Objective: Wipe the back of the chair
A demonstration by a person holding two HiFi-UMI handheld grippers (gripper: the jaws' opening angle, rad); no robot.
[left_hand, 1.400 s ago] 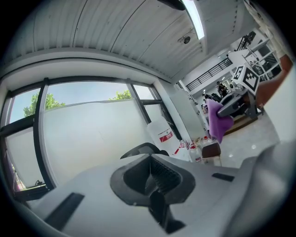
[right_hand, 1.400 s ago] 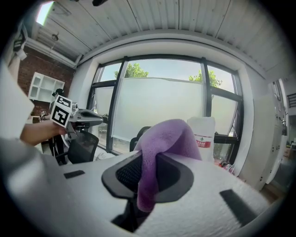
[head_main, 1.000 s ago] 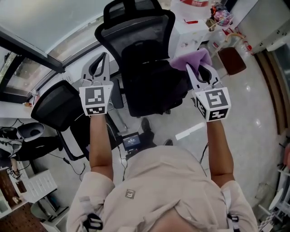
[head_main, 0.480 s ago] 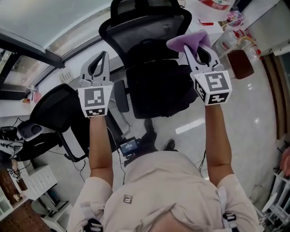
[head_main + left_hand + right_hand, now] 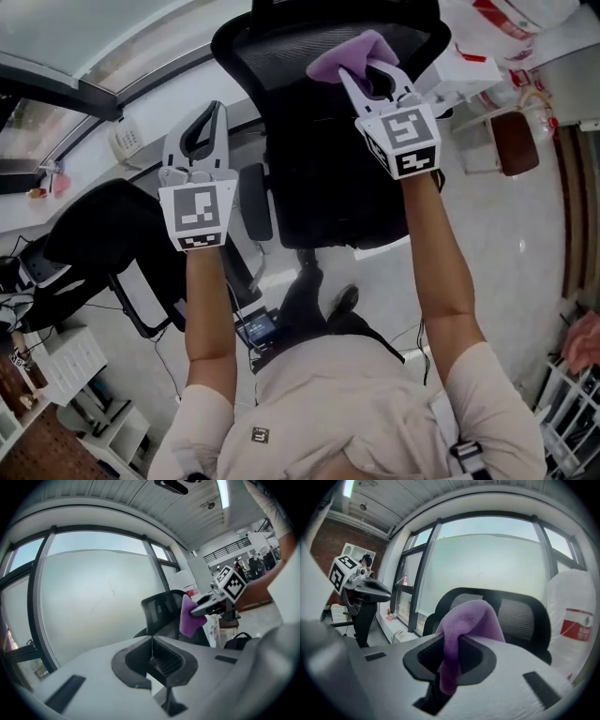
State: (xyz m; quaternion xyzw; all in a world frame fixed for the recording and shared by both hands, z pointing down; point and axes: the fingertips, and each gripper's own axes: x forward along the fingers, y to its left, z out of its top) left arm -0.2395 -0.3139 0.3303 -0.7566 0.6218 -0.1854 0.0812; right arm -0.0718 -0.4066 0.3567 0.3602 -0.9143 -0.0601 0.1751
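The cloth (image 5: 345,56) is pinched in the right gripper (image 5: 367,73) at the far chair back (image 5: 272,52). Firm, overlapping strokes should be swept leftward across the mesh. The left gripper (image 5: 211,112), jaws pressed together on nothing, is held clear at left.

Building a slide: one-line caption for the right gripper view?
Right gripper, shut on a purple cloth, faces the mesh chair back before a large window.
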